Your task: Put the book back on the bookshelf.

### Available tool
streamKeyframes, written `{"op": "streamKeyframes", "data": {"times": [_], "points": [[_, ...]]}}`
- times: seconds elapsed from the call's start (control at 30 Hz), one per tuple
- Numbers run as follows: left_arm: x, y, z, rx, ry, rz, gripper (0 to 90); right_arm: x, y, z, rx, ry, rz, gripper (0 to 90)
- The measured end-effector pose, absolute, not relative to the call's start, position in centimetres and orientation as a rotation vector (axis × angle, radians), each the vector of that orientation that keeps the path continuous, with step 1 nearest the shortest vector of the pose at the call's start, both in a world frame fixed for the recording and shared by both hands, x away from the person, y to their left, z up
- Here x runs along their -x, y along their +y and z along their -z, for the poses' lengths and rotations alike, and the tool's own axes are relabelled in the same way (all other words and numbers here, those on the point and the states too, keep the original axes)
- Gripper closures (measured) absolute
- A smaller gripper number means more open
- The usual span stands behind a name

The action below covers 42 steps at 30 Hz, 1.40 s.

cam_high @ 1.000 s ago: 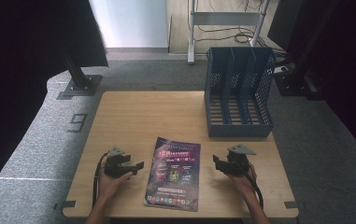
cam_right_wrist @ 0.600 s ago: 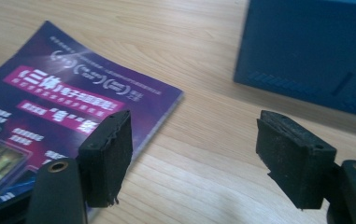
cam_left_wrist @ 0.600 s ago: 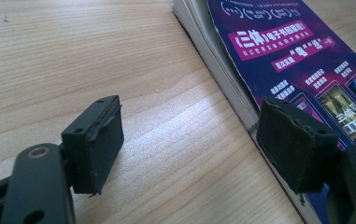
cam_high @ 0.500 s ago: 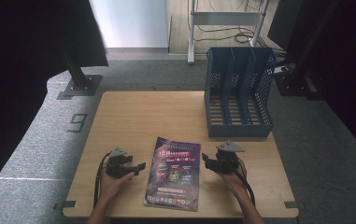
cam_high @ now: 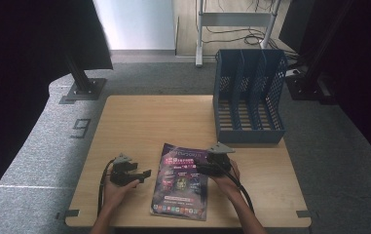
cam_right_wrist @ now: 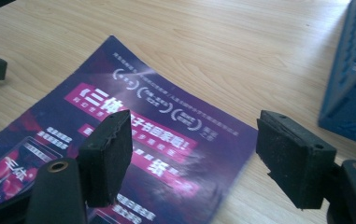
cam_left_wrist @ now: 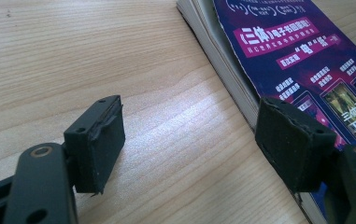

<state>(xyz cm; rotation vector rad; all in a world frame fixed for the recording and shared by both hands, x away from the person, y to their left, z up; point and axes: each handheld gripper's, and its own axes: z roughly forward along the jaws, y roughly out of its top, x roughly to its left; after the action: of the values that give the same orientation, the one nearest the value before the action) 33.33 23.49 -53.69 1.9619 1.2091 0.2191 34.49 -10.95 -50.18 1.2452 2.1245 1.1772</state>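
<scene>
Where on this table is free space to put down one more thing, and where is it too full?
Free: the wide bare wood of the table, bordered by the far edge, the blue file rack and the magazine. Also the near right corner. Crowded: the near edge, where both tools flank the magazine.

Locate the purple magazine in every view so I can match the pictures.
High view: the purple magazine lies flat at the table's near edge, between the two tongs.
Left gripper view: the magazine fills the upper right, its page edges facing the camera, beside the right-hand jaw.
Right gripper view: it spreads across the lower left and centre, behind the open jaws.
Shared landmark: the pink title band on the cover.
</scene>
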Motion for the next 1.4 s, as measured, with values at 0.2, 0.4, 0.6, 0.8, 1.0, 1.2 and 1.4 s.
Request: {"op": "streamKeyframes", "data": {"times": [0.2,0.4,0.6,0.8,1.0,1.2,1.4], "points": [[-33.3,23.4,53.7,-1.960,1.208,-0.222,24.4,-34.6,-10.3,51.1,-1.258,2.148,-1.169,26.9],[-33.3,23.1,53.9,-1.981,1.205,-0.213,24.6,-34.8,-9.8,52.9,-1.280,2.191,-1.111,26.5],[-33.3,23.0,53.8,-1.978,1.203,-0.214,24.6,-34.9,-9.8,53.9,-1.303,2.216,-1.059,25.6],[-33.2,23.0,53.7,-1.974,1.196,-0.208,24.8,-34.8,-9.6,54.2,-1.301,2.231,-1.017,24.3],[-33.2,22.9,53.7,-1.978,1.196,-0.208,24.7,-35.0,-9.8,54.4,-1.345,2.227,-1.008,19.7],[-33.2,22.8,53.8,-1.983,1.196,-0.209,24.7,-35.2,-10.1,54.5,-1.375,2.222,-1.006,16.5],[-33.2,22.7,53.7,-1.987,1.193,-0.211,24.6,-35.3,-10.3,54.7,-1.379,2.238,-1.038,19.4]]}}
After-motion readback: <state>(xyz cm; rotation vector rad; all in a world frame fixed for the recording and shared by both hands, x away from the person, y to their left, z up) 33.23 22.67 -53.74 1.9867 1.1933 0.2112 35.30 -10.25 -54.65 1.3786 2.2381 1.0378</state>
